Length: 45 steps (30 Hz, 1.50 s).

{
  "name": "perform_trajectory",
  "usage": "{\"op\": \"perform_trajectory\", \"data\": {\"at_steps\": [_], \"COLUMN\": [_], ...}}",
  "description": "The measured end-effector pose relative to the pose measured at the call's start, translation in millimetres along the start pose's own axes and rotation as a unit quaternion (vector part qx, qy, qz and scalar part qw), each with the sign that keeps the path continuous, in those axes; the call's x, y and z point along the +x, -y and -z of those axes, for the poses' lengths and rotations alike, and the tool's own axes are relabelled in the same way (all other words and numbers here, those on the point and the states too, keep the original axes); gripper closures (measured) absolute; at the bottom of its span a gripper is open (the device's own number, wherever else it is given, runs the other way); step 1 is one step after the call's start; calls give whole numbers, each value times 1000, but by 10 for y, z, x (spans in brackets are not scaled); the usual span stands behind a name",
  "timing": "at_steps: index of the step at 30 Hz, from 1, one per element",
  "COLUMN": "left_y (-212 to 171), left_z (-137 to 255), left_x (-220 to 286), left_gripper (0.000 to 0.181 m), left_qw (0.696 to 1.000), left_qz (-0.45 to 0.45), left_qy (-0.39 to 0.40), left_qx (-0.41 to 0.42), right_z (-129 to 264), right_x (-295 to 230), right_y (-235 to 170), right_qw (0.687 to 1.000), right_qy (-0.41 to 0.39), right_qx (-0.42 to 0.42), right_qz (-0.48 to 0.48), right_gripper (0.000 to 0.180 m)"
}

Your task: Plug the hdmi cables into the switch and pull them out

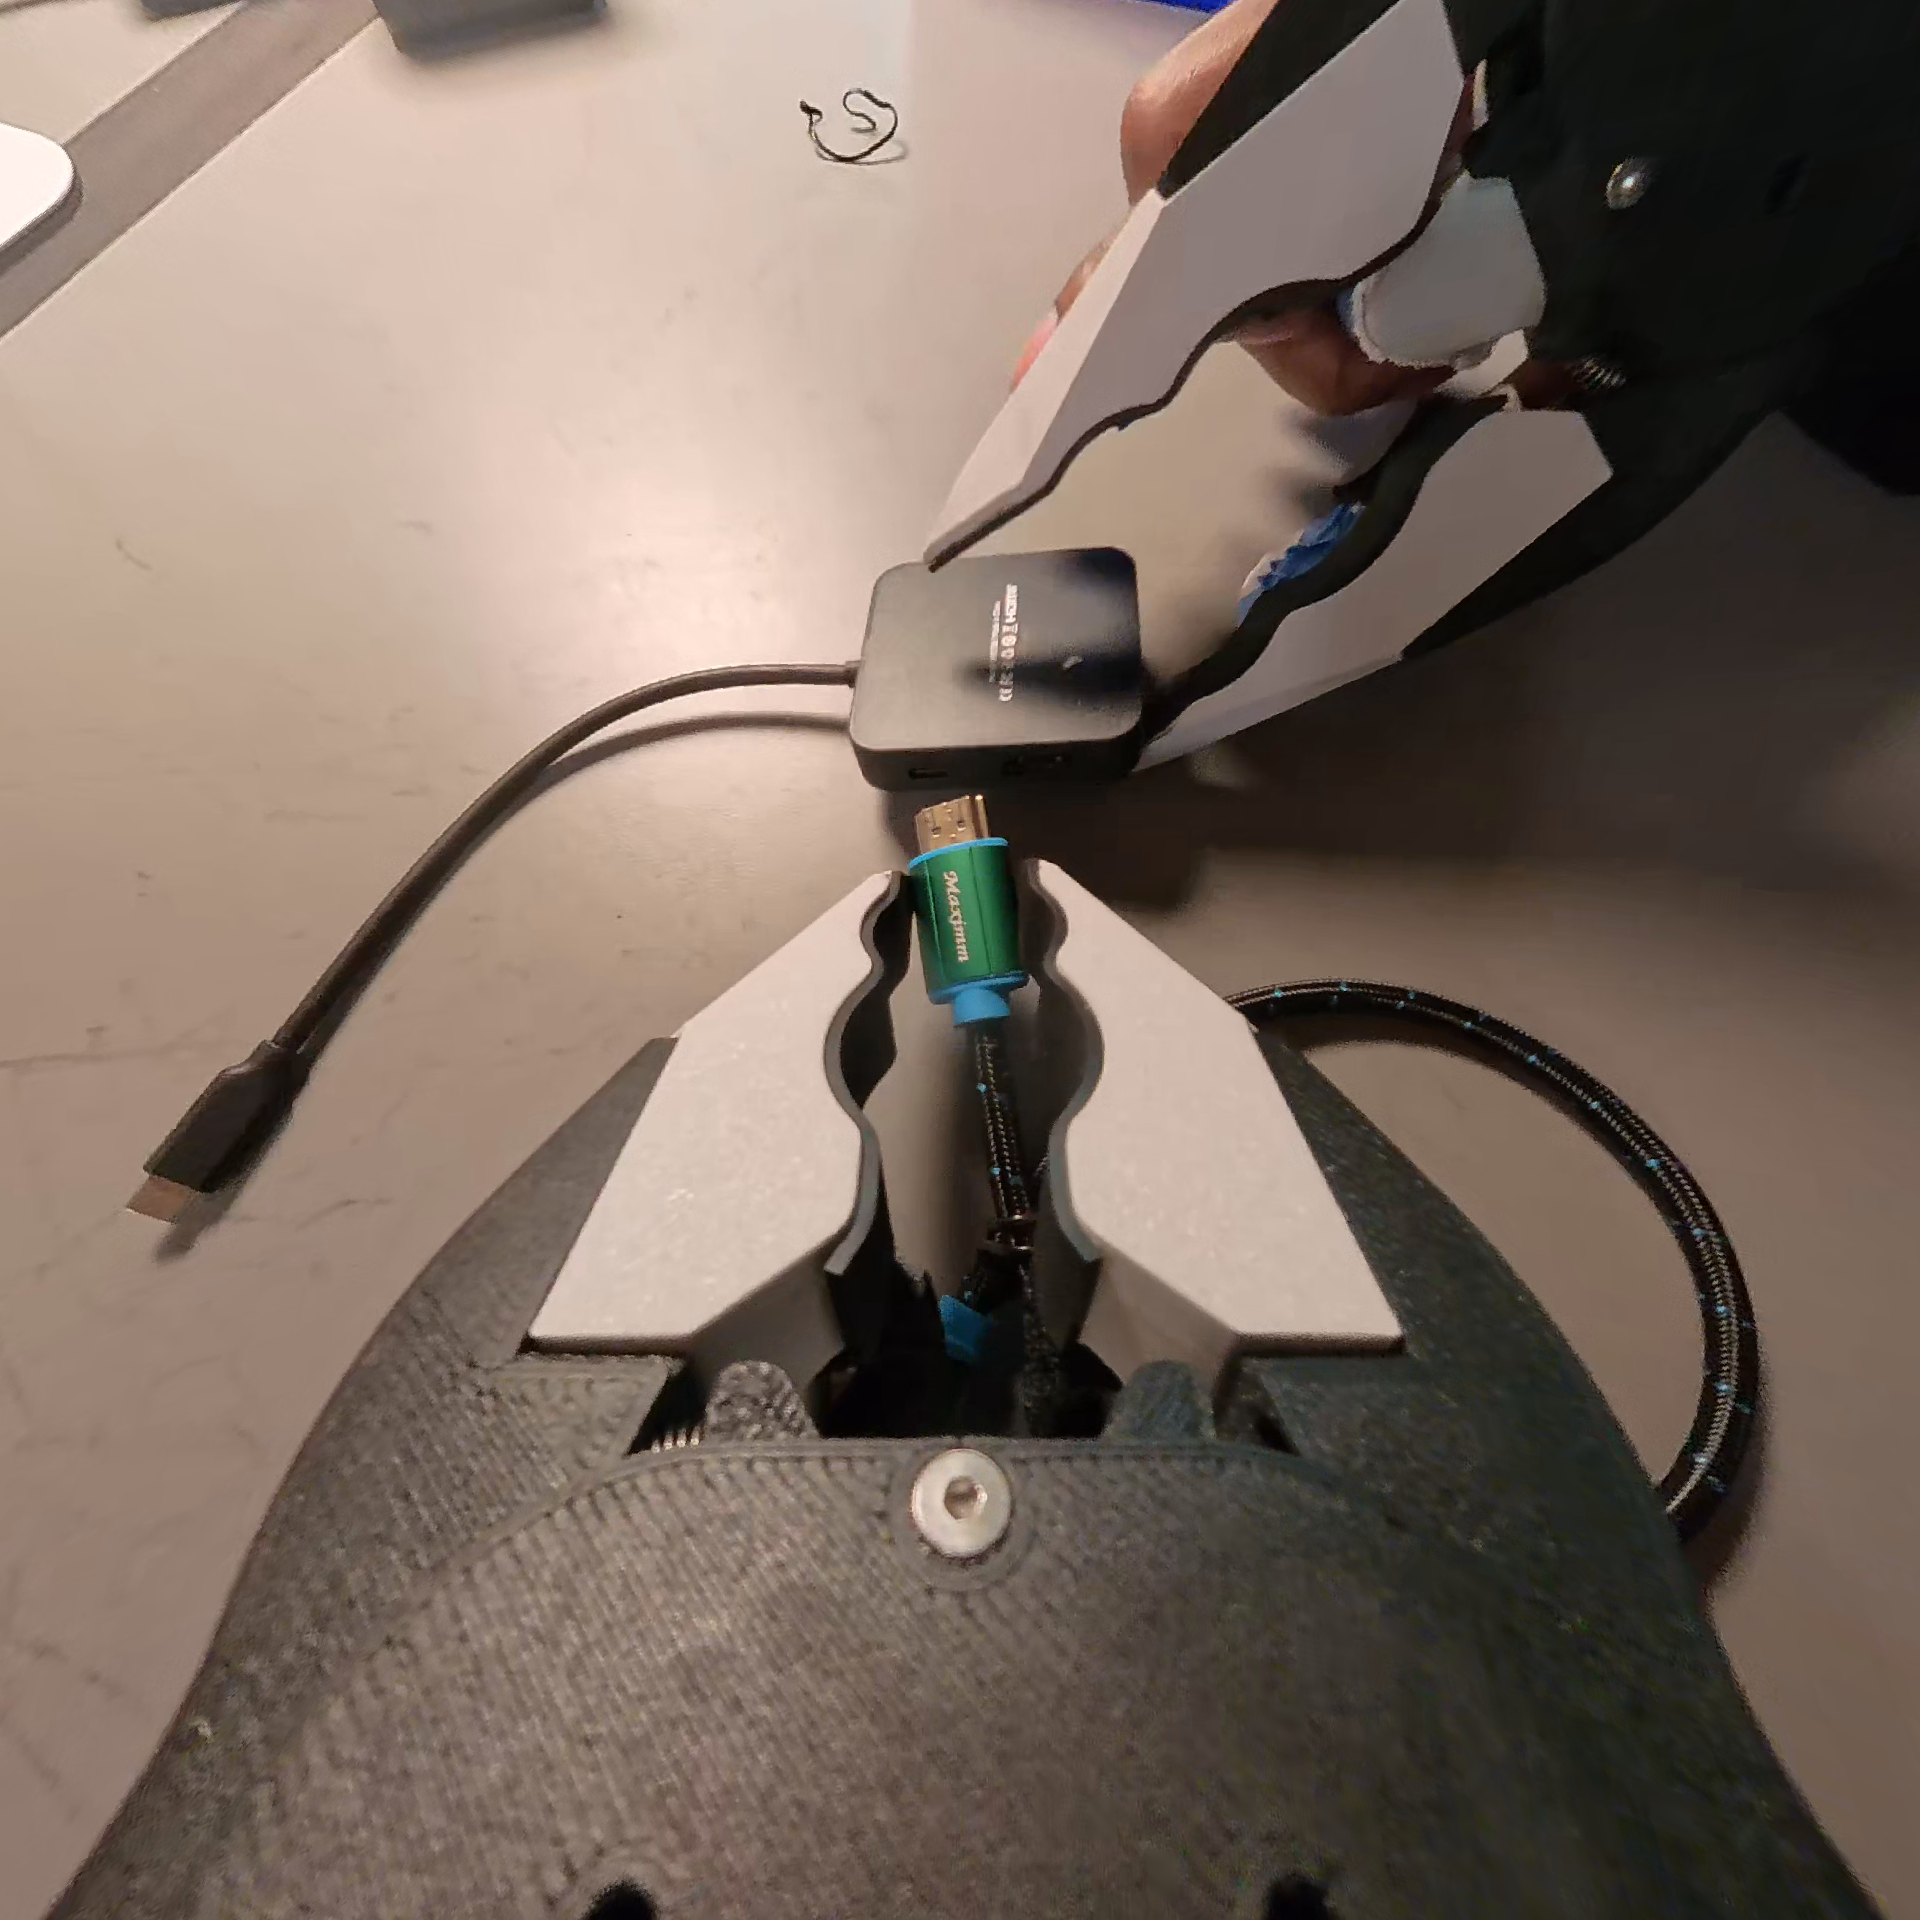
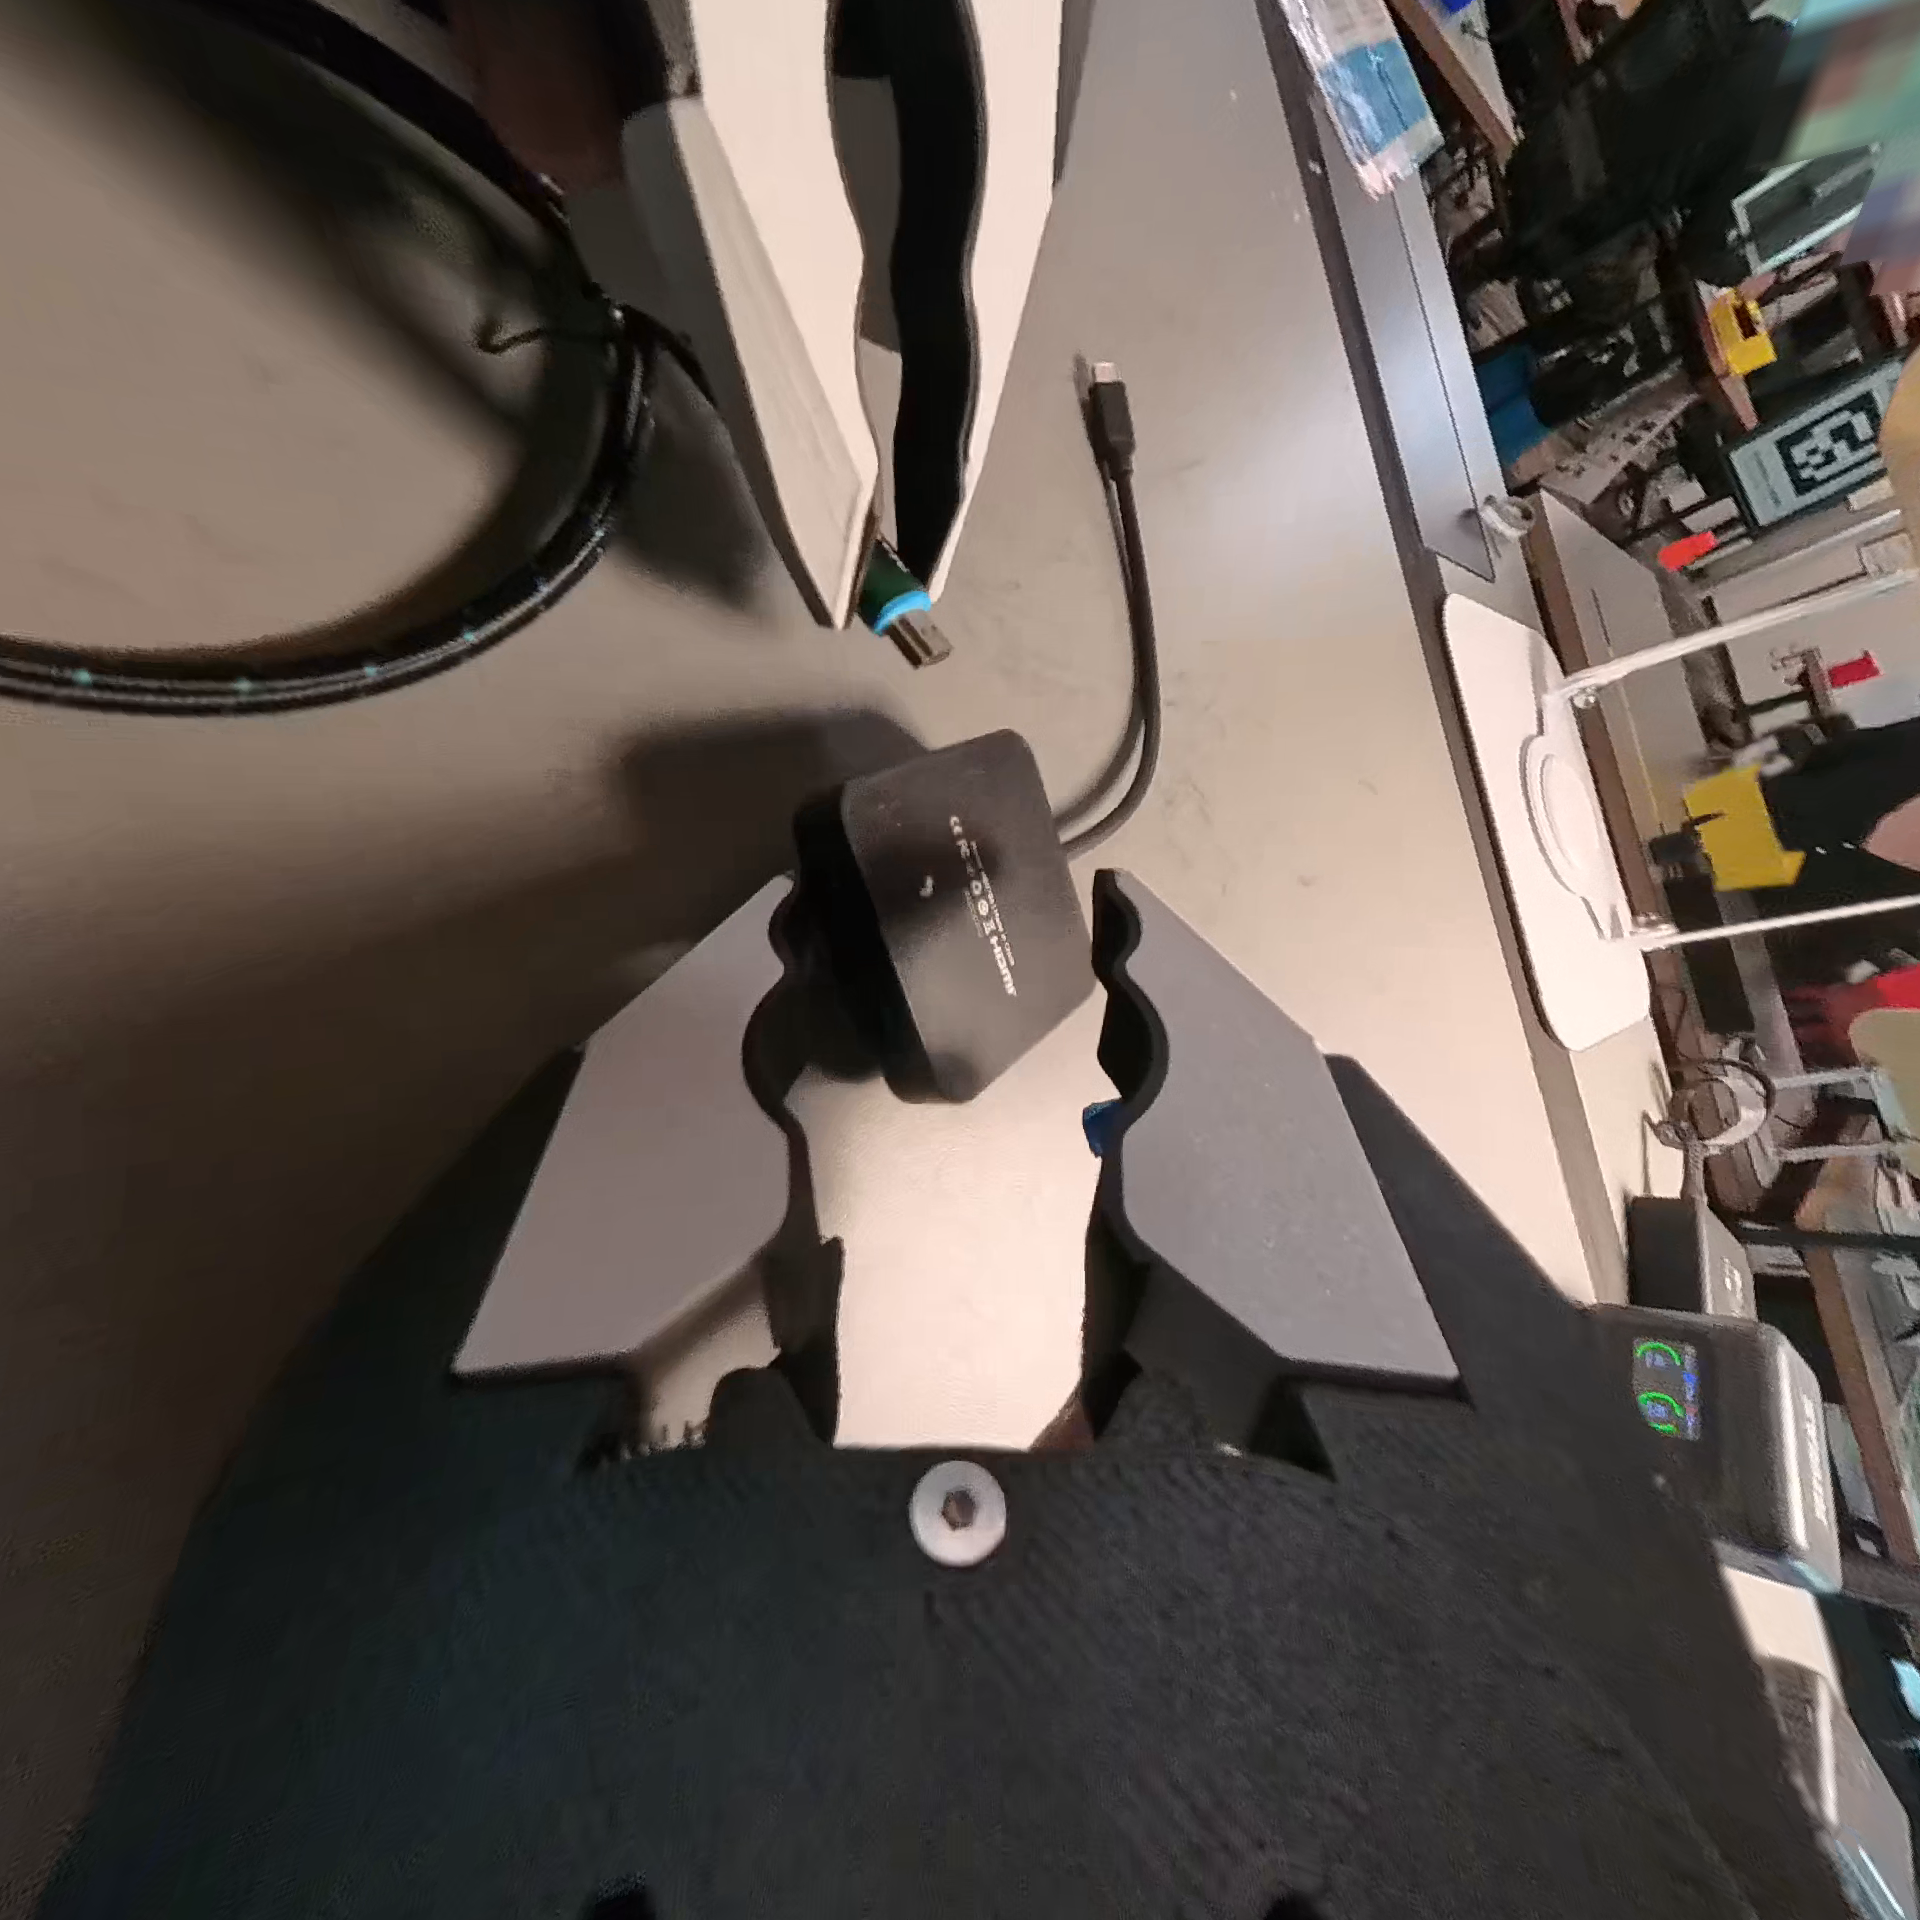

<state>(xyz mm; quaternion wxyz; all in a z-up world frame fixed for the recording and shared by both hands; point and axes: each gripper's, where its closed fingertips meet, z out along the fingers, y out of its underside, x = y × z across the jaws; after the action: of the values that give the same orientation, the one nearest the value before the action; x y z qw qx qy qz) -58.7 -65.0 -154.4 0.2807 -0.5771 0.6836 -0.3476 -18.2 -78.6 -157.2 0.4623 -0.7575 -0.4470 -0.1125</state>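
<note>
Green metal showed between your left claw's fingers: you had it closed on the green HDMI plug, whose gold tip jutted past the fingertips. From the plug's rear the braided black cable ran back between the fingers and looped out to the claw's right. Just ahead of the plug tip, not yet touching, sat the black switch, its ports facing you.

Your right claw straddled the switch with its fingers around the near end. The left finger looked to be against the switch's side, while a small gap showed beside the right finger, so I could not tell whether you truly gripped it.

The switch's own thin black lead curved off to the left of your left claw across the grey table, its plug lying loose.
</note>
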Motion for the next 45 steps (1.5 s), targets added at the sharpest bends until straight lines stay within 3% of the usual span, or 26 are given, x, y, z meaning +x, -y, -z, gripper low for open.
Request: {"op": "perform_trajectory", "data": {"at_steps": [7, 15, 19, 25, 30, 43, 45], "left_y": [45, 129, 160, -95, -184, -380, -544], "left_z": [7, 35, 68, 154, 221, 680, 719], "left_x": [144, 343, 396, 272, 230, -141, -298], "left_gripper": [160, 160, 160, 148, 171, 173, 179], "left_qw": [999, 995, 993, 993, 991, 986, 990], "left_qz": [-21, -14, -18, -36, -24, 26, 24], "left_qy": [-33, -90, -109, -110, -133, -161, -127], "left_qx": [12, 38, 50, -15, -25, -19, -55], "right_z": [29, 97, 86, 169, 219, 273, 288], "right_x": [-91, -151, -214, -42, 129, 159, 226], "right_y": [104, 466, 500, 484, 413, 315, 284], "right_qw": [999, 977, 966, 959, 955, 960, 959], "right_qy": [29, -59, -76, -117, -151, -134, -150], "right_qx": [42, 132, 134, 133, 120, 128, 119], "right_qz": [-2, 154, 206, 221, 226, 208, 208], "right_gripper": [121, 140, 165, 165, 165, 168, 168]}}
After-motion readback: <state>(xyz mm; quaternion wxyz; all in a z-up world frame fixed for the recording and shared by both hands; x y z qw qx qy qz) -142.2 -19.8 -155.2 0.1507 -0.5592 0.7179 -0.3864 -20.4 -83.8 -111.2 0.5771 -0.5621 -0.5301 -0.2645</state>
